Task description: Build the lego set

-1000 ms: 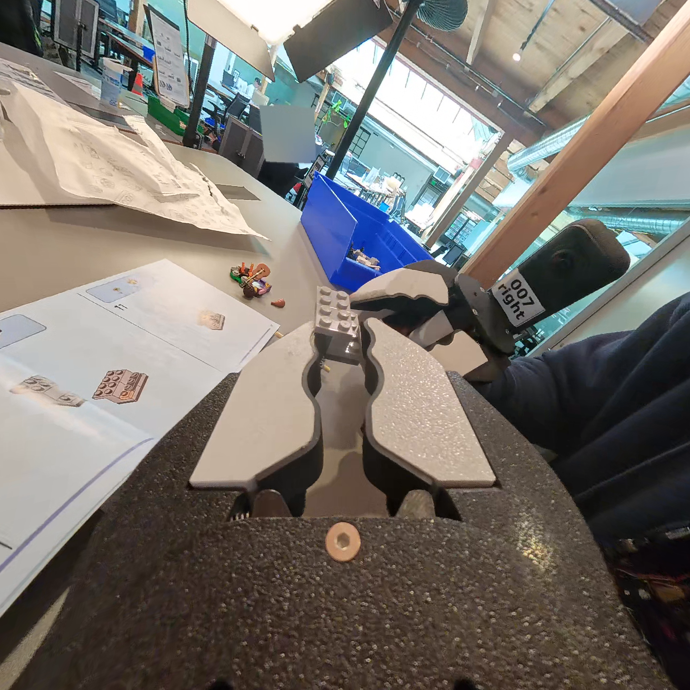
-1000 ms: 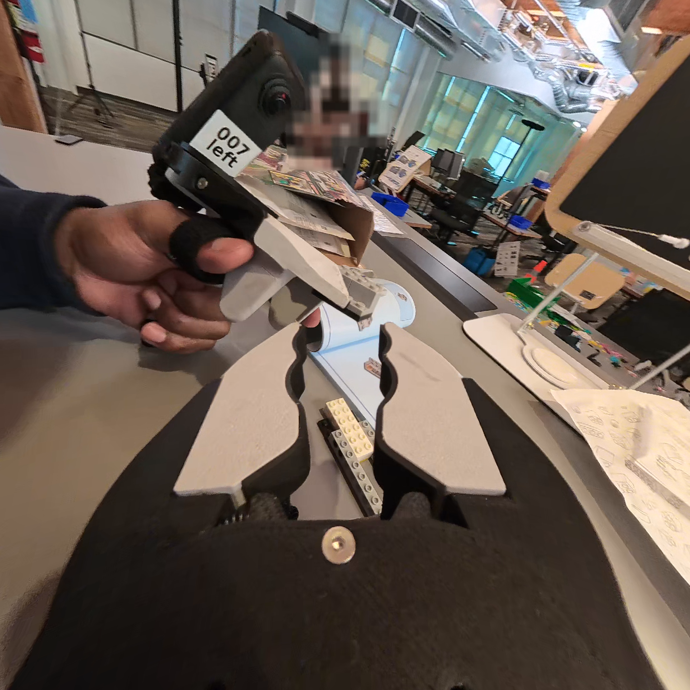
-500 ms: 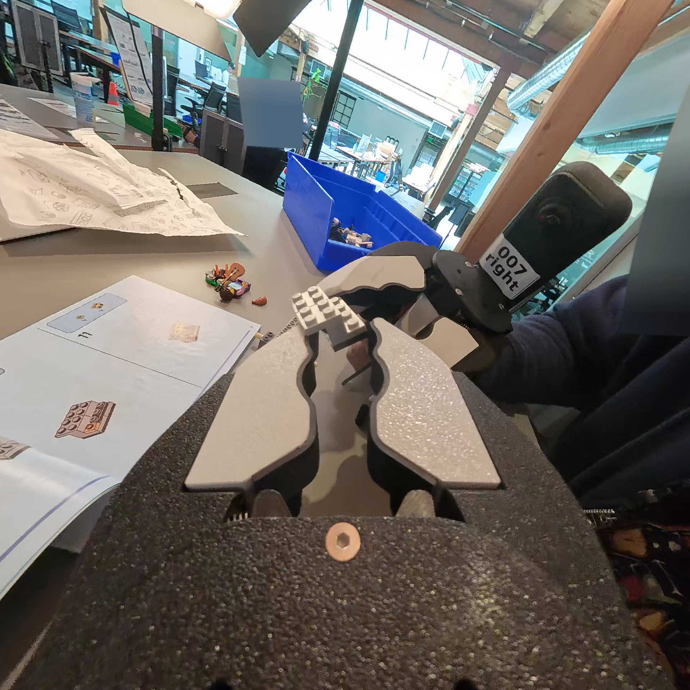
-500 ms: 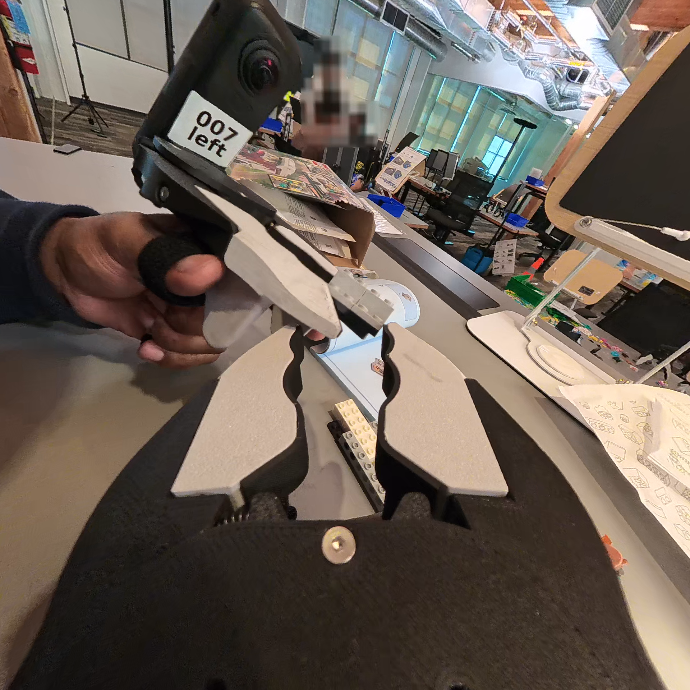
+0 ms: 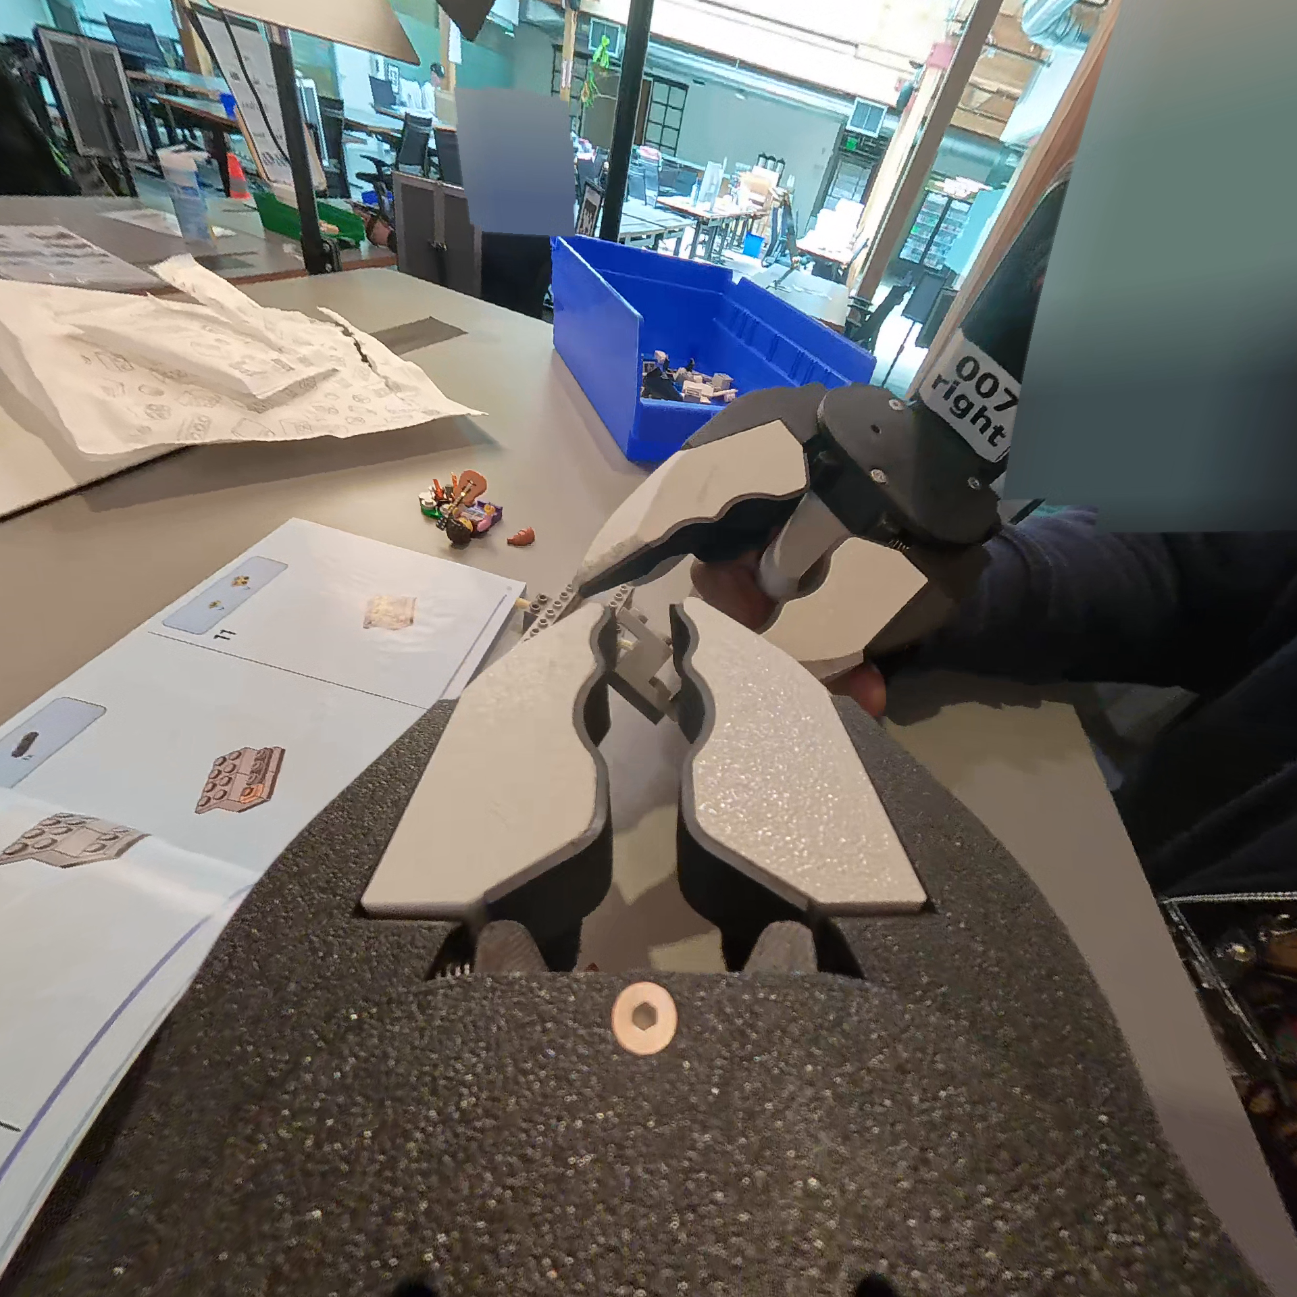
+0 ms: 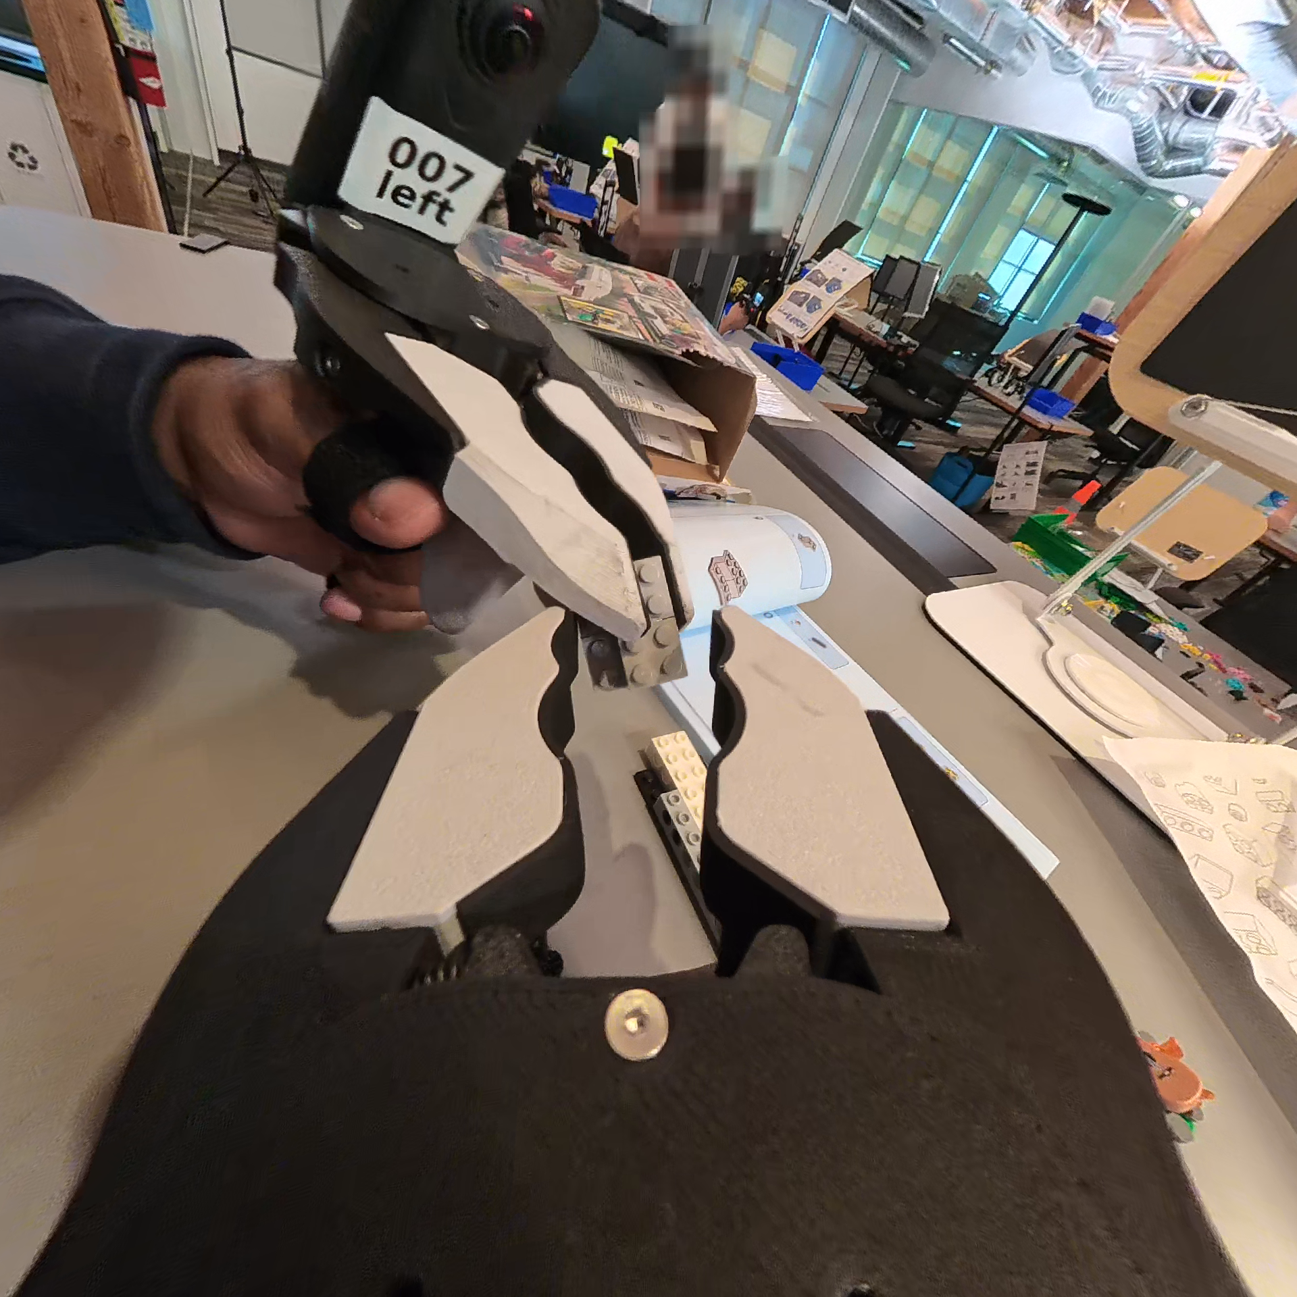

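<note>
Leftmost, at about nine o'clock from the left gripper [image 5: 639, 621], a pale blue instruction booklet [image 5: 210, 702] lies flat on the smooth grey table [image 5: 295, 491]. That gripper's textured grey fingers [image 6: 561, 554] are clamped on a grey studded brick assembly [image 6: 642, 649], a tilted, blocky plastic piece hanging just above the table. Farther right, the right gripper [image 6: 642, 632] stands spread with the assembly's lower end between its tips, a cream studded plate [image 6: 677, 761] below at six o'clock.
</note>
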`<state>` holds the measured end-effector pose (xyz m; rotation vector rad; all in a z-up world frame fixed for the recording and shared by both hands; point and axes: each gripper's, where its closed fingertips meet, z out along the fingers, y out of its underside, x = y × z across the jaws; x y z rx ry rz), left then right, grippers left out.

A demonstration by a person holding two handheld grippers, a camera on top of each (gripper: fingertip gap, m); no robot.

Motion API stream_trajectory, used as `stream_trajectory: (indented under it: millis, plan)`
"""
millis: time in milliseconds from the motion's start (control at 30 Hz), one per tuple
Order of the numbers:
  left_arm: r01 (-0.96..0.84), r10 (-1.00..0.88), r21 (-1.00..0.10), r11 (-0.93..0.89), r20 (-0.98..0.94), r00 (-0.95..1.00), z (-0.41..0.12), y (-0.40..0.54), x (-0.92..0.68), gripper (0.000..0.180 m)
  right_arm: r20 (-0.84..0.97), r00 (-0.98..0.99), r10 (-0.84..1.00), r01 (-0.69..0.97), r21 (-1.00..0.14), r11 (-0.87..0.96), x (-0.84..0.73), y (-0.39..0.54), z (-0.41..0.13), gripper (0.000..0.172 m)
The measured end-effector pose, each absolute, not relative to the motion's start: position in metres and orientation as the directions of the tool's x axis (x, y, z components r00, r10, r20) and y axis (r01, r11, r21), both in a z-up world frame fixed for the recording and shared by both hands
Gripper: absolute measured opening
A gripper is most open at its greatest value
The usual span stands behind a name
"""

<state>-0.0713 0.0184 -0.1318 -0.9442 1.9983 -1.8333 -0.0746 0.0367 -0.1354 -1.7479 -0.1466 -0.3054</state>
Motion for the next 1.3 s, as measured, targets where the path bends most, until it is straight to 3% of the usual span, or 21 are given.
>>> stream_trajectory:
  millis: [167, 367, 467, 733, 833, 1033, 1300]
  plan:
    - [-0.329, -0.565, -0.928, -0.174, 0.368, -0.739, -0.121, 0.024, -0.069, 0.014, 0.203, 0.977, -0.063, 0.189, -0.965, -0.179, -0.071, 0.034, -0.132, 0.036]
    - [-0.382, -0.355, -0.807, -0.450, 0.555, -0.753, -0.094, 0.032, -0.072, 0.015, 0.085, 0.996, -0.033, 0.081, -0.991, -0.107, -0.076, 0.035, -0.126, 0.031]
    - [-0.390, -0.362, -0.813, -0.433, 0.553, -0.751, -0.098, 0.028, -0.072, 0.015, 0.056, 0.998, -0.012, 0.056, -0.997, -0.053, -0.078, 0.033, -0.118, 0.020]
    - [-0.424, -0.356, -0.823, -0.378, 0.552, -0.754, -0.103, 0.025, -0.076, 0.014, -0.007, 0.998, 0.069, -0.004, -0.999, -0.051, -0.075, 0.026, -0.118, 0.015]
    - [-0.441, -0.365, -0.794, -0.418, 0.591, -0.719, -0.106, 0.029, -0.070, 0.015, 0.069, 0.997, -0.031, 0.067, -0.995, -0.069, -0.067, 0.028, -0.120, 0.019]
    - [-0.339, -0.374, -0.661, -0.670, 0.695, -0.615, -0.095, 0.050, -0.057, 0.014, 0.325, 0.901, -0.289, 0.278, -0.941, -0.191, -0.054, 0.033, -0.121, 0.035]
    - [-0.258, -0.419, -0.656, -0.709, 0.687, -0.594, -0.097, 0.034, -0.059, 0.014, 0.271, 0.893, -0.361, 0.219, -0.959, -0.179, -0.060, 0.037, -0.119, 0.038]
